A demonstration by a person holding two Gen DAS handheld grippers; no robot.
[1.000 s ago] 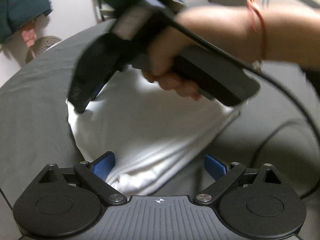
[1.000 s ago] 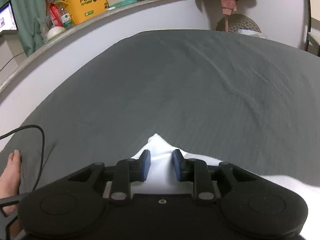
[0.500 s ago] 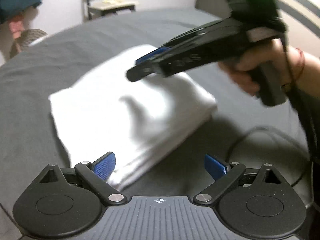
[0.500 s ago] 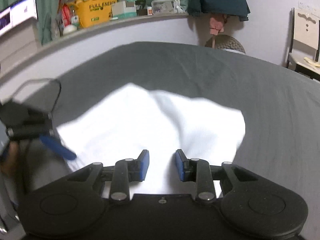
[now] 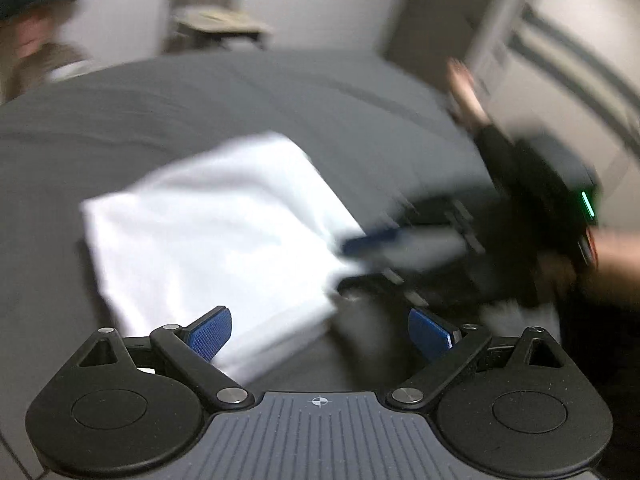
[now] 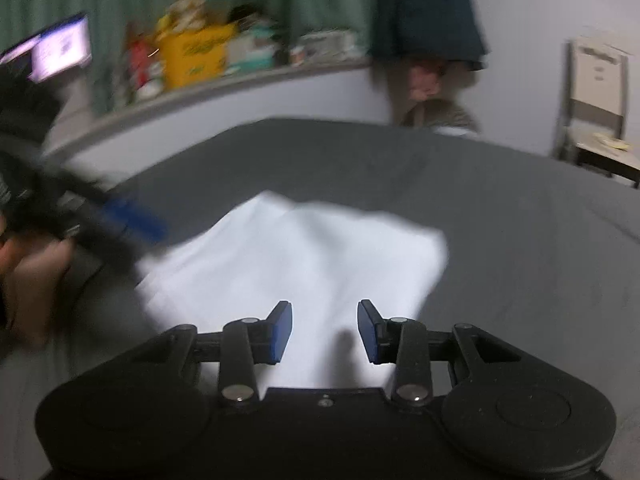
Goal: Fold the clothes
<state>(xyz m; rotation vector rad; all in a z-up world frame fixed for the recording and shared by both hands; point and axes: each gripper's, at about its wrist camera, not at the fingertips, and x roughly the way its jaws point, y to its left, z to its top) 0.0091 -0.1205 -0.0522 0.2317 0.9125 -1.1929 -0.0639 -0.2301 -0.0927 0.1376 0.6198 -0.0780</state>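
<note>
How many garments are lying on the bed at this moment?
1. A single folded white garment lies on the grey bedsheet, in front of the open left gripper and open right gripper. Anything beneath it would be hidden.

A dark grey bedsheet [image 6: 500,240] covers the bed. Behind it, a shelf [image 6: 224,84] holds a yellow box [image 6: 192,54]; a wooden chair [image 6: 596,100] stands at right.

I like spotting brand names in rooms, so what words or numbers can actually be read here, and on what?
None can be read.
Yellow box on the shelf: dark print, blurred.
Screen: glowing, blurred.
Chair back: small marks, unreadable.
</note>
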